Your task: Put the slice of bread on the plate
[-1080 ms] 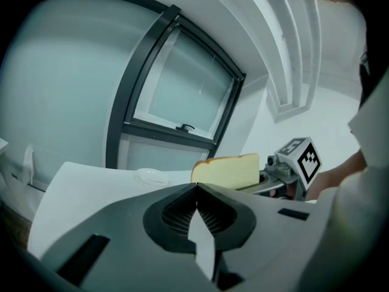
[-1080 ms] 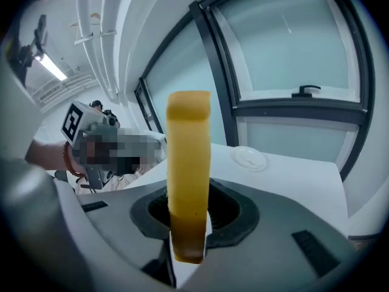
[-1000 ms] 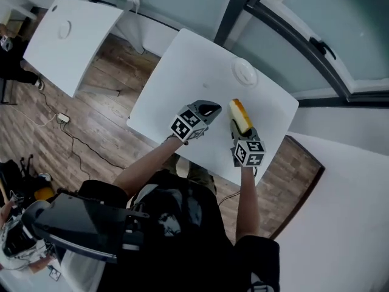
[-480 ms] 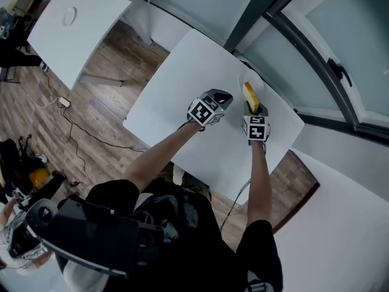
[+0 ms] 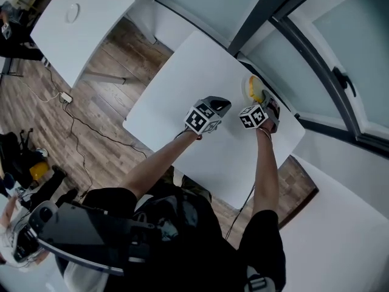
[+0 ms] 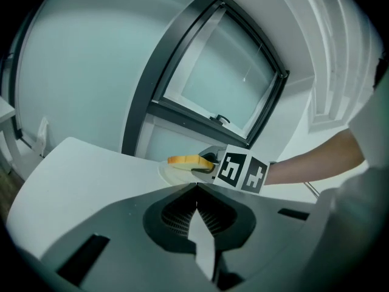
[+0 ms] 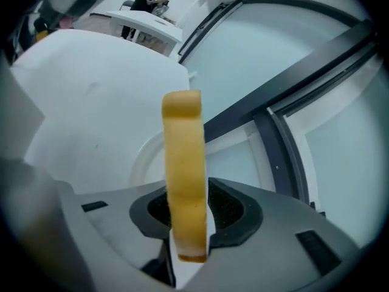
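A yellow-crusted slice of bread point(image 7: 184, 181) sticks out from my right gripper point(image 7: 185, 224), which is shut on its lower end. In the head view the right gripper point(image 5: 262, 102) holds the bread point(image 5: 256, 90) over the white plate point(image 5: 248, 85) near the table's far corner. The left gripper view shows the slice point(image 6: 189, 160) lying about level just above the plate point(image 6: 172, 174); whether it touches I cannot tell. My left gripper point(image 5: 220, 104) hovers over the table left of the plate, its jaws point(image 6: 196, 190) shut with nothing in them.
The white table point(image 5: 182, 84) ends just beyond the plate, next to a dark window frame point(image 5: 316, 47). A second white table point(image 5: 79, 23) stands at the far left over wooden floor with cables point(image 5: 73, 123).
The right gripper carried the bread from mid-table to the plate at the far corner and rolled, turning the slice. The left gripper shifted toward the plate, then held still.
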The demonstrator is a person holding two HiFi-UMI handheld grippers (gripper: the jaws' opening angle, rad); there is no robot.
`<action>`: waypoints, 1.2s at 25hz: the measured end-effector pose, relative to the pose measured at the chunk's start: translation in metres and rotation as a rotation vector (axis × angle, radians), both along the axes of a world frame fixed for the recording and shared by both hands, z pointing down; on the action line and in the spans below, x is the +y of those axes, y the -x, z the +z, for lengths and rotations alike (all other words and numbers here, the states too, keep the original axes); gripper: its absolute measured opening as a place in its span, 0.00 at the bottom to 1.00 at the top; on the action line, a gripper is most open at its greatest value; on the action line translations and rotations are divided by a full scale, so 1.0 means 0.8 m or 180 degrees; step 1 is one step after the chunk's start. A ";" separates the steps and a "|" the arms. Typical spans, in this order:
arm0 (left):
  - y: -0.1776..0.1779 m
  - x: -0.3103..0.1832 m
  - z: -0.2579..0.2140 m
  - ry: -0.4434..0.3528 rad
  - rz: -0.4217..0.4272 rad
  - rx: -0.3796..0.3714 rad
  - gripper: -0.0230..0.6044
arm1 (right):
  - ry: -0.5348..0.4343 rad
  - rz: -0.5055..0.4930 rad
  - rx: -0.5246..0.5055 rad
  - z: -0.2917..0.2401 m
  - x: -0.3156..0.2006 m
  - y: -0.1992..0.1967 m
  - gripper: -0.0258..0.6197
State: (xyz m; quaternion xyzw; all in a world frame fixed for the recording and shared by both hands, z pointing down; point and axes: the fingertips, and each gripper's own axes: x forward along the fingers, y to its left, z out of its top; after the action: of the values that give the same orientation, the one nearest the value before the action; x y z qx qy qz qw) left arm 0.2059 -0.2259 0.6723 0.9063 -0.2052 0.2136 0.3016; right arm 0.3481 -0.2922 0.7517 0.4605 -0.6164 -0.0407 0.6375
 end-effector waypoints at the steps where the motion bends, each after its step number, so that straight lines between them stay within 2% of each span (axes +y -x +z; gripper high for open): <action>1: 0.004 0.002 -0.001 0.0042 -0.0053 0.0024 0.03 | 0.0080 -0.0023 -0.0063 0.006 0.006 0.002 0.19; 3: 0.011 0.007 -0.002 0.0113 -0.0135 0.0061 0.03 | 0.0286 -0.0012 -0.0298 0.019 0.019 0.009 0.32; 5: 0.014 0.013 -0.001 0.0175 -0.0152 0.0074 0.03 | 0.0530 0.0063 -0.0593 0.027 0.036 0.017 0.54; 7: 0.014 0.020 -0.003 0.0199 -0.0108 0.0090 0.03 | 0.0741 0.0124 -0.0763 0.028 0.054 0.023 0.62; 11: 0.010 0.031 -0.007 0.0174 0.0005 0.0090 0.03 | 0.1007 0.0272 -0.0835 0.020 0.089 0.017 0.65; 13: 0.010 0.036 -0.011 0.0166 0.0031 0.0115 0.03 | 0.1032 0.0543 -0.0989 0.018 0.112 0.009 0.65; 15: 0.014 0.044 -0.022 0.0132 0.0079 0.0142 0.03 | 0.0931 0.0887 -0.1297 0.008 0.138 0.007 0.65; 16: 0.017 0.050 -0.029 0.0104 0.0113 0.0154 0.03 | 0.0818 0.1034 -0.1516 -0.004 0.150 0.012 0.64; 17: 0.020 0.056 -0.036 0.0068 0.0147 0.0168 0.03 | 0.0639 0.1149 -0.1779 -0.023 0.159 0.019 0.54; 19: 0.026 0.065 -0.052 -0.0025 0.0210 0.0205 0.03 | 0.0112 0.1297 -0.2408 -0.074 0.170 0.035 0.27; 21: 0.033 0.073 -0.069 -0.0135 0.0269 0.0239 0.03 | -0.0416 0.1462 -0.2976 -0.125 0.186 0.047 0.09; 23: 0.043 0.083 -0.090 -0.0260 0.0342 0.0252 0.03 | -0.0803 0.1632 -0.3283 -0.170 0.212 0.056 0.05; 26: 0.060 0.112 -0.127 -0.0426 0.0476 0.0324 0.03 | -0.1243 0.1781 -0.3422 -0.225 0.256 0.071 0.05; 30: 0.076 0.149 -0.162 -0.0609 0.0405 0.0411 0.03 | -0.1477 0.1811 -0.3427 -0.258 0.306 0.095 0.05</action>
State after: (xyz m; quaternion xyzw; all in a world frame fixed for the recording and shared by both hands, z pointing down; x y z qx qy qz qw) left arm 0.1452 -0.1069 0.5427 0.9539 -0.1468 0.1531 0.2121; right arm 0.2721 -0.0475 0.5456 0.6874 -0.6788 0.2340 0.1095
